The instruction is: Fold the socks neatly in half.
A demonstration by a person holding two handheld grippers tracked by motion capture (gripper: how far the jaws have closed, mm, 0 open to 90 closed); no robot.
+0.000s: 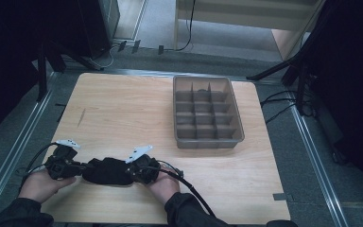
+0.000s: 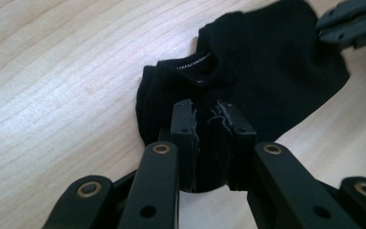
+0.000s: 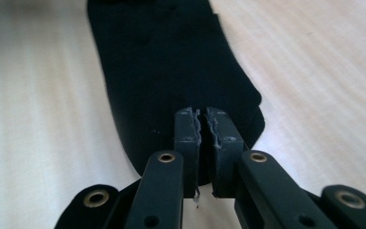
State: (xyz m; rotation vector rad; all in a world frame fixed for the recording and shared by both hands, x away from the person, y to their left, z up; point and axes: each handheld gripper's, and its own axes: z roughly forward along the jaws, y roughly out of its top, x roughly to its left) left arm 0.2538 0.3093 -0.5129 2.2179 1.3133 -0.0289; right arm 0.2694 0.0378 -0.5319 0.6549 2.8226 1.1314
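High view looks forward and down over the whole table (image 1: 123,109) from the person's side. Both gripper views sit low and close along their jaws, sharing the black sock (image 2: 267,71) with it

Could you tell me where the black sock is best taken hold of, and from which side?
By its two ends, one from each side: the sock lies flat and lengthwise on the table, so low tongs can pinch each thin edge, as the left tongs and right tongs do now.
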